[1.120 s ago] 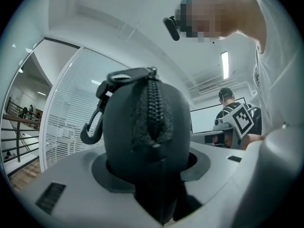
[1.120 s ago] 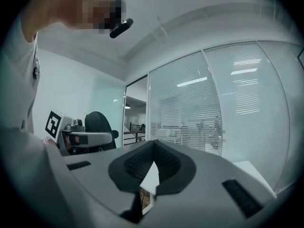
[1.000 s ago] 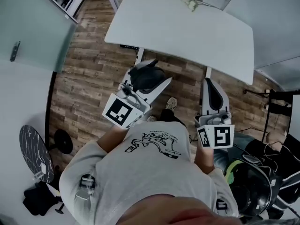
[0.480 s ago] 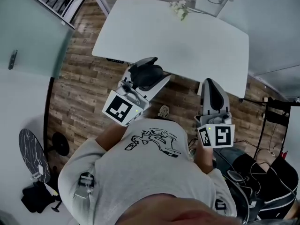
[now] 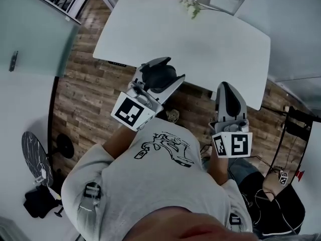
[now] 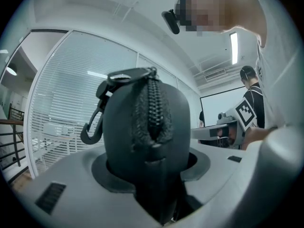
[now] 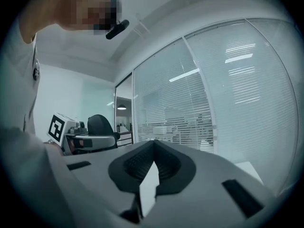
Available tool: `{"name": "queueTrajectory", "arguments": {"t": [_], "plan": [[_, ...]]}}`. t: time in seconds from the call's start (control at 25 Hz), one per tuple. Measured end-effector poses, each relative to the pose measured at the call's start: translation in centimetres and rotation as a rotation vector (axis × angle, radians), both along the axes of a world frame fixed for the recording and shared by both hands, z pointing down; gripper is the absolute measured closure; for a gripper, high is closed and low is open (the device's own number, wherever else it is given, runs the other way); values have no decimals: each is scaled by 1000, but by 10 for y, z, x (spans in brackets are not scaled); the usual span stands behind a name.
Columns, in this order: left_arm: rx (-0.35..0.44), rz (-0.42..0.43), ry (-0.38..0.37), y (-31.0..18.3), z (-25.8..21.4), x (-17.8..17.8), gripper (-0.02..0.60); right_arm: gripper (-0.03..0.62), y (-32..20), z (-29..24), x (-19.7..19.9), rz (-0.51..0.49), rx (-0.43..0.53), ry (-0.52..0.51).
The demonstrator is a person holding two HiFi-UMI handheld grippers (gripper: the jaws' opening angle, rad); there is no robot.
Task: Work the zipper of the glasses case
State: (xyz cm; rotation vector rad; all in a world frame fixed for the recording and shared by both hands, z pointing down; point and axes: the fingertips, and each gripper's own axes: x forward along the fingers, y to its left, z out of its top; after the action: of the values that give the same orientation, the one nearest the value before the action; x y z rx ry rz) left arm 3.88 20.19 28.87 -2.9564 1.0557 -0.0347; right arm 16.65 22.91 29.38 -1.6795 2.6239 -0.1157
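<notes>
Overhead, in the head view, the left gripper [image 5: 161, 70] sits at 11 o'clock from the person's chest, at the near edge of a white table [image 5: 210, 44]. The right gripper [image 5: 226, 89] sits at 1 o'clock, also by that edge. In the left gripper view, the jaws clamp the lower end of a dark glasses case [image 6: 142, 141], which stands upright. Its zipper [image 6: 153, 108] runs up the middle, and a carabiner hook [image 6: 92, 122] hangs at 9 o'clock. In the right gripper view, the jaws are pressed together with nothing between them.
</notes>
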Motion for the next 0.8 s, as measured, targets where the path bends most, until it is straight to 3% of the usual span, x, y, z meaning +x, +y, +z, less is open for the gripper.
{"name": "queueTrajectory", "arguments": {"t": [0.36, 0.8], "plan": [[17, 0, -14, -39, -4, 12, 353, 589, -38, -4, 9, -7, 14, 1], [37, -9, 0, -126, -10, -5, 353, 589, -127, -18, -16, -28, 58, 69]]}}
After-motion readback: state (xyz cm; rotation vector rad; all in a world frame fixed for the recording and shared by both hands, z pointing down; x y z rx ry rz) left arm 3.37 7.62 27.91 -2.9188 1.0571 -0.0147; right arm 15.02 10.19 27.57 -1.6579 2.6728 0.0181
